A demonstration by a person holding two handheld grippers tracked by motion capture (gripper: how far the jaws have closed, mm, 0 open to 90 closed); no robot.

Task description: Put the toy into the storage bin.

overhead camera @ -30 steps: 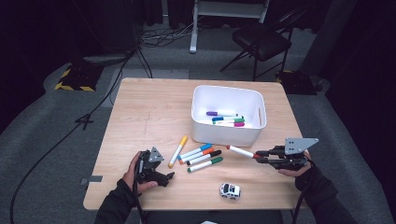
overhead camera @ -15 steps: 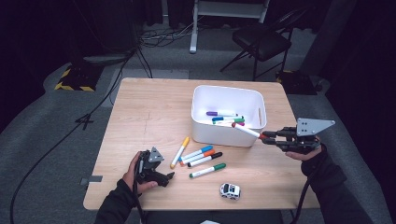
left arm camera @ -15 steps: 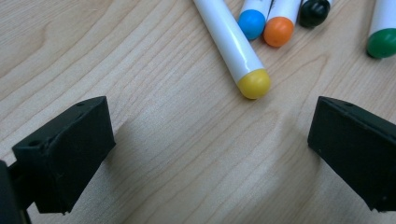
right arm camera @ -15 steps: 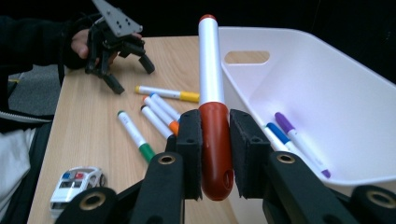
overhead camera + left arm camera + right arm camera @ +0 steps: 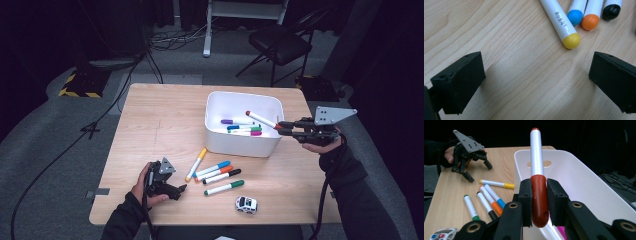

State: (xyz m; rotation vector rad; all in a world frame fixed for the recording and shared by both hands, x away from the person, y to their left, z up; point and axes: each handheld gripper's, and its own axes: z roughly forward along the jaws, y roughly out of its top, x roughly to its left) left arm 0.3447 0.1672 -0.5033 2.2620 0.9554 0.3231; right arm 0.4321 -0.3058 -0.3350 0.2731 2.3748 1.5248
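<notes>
My right gripper (image 5: 281,128) is shut on a white marker with a red cap (image 5: 261,119) (image 5: 537,182), held in the air over the right rim of the white bin (image 5: 240,145) (image 5: 584,185). Several markers lie inside the bin. On the table in front of the bin lie the yellow-capped marker (image 5: 196,164) (image 5: 560,22), the blue one (image 5: 212,168), the orange one (image 5: 214,173), the black one (image 5: 222,176) and the green one (image 5: 224,187). My left gripper (image 5: 180,191) (image 5: 534,82) rests open on the bare wood at the front left, a little short of the yellow cap.
A small white toy car (image 5: 246,204) stands near the table's front edge. The wooden table (image 5: 160,120) has bare room on its left and back. A black chair (image 5: 280,45) and cables are on the floor beyond it.
My right gripper has lifted the red-capped marker off the table and carried it up and back to the bin's right rim. The left hand has stayed put.
</notes>
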